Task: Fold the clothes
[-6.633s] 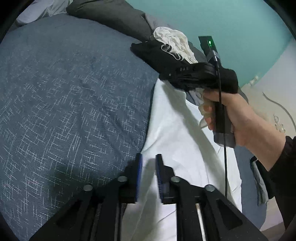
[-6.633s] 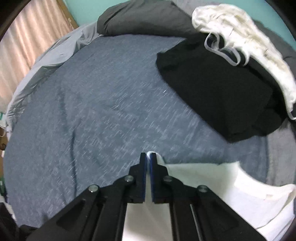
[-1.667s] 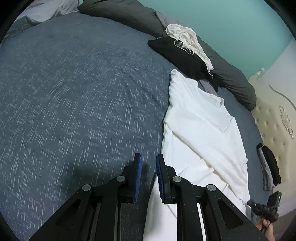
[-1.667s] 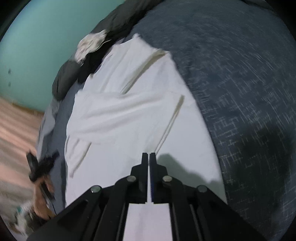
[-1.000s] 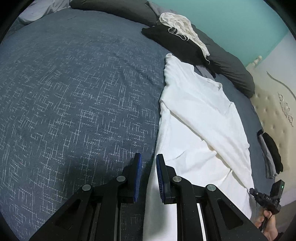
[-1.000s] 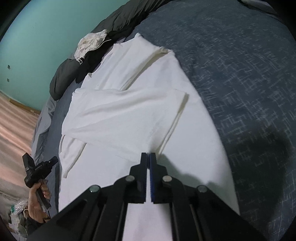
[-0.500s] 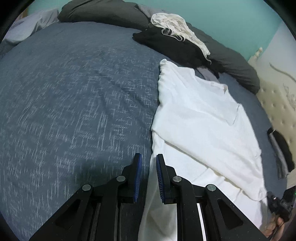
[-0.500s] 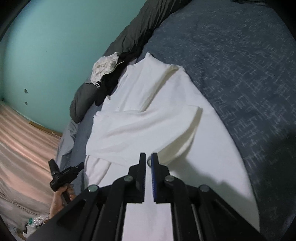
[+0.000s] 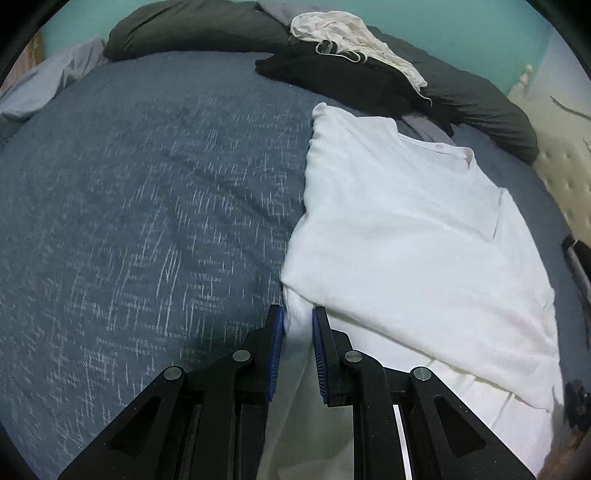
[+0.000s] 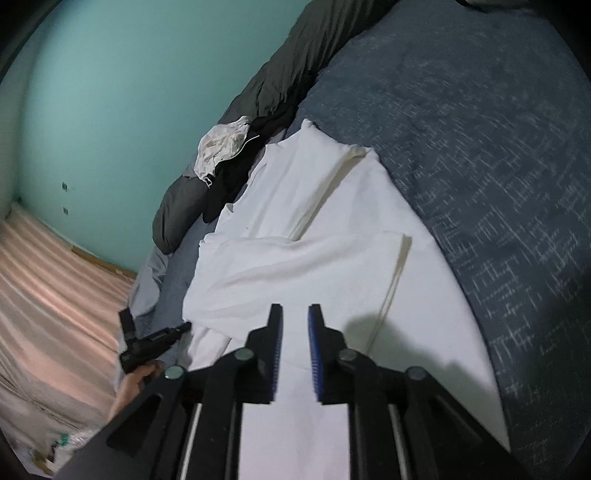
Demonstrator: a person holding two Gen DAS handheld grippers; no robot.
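— While the white shirt (image 9: 399,229) lies half-folded on the bed (image 9: 147,206), what grips it?
— The left gripper (image 9: 297,325) pinches its edge; the right gripper (image 10: 295,325) jaws are opening, clear of the cloth.

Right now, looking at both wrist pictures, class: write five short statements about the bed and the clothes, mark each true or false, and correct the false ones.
1. The white shirt lies on a blue bedspread. True.
2. The left gripper has white cloth between its fingers. True.
3. The right gripper is clamped shut. False: its jaws are opening, with nothing between them.
4. The wall is yellow. False: it is teal.
5. A pale garment rests on black clothing. True.
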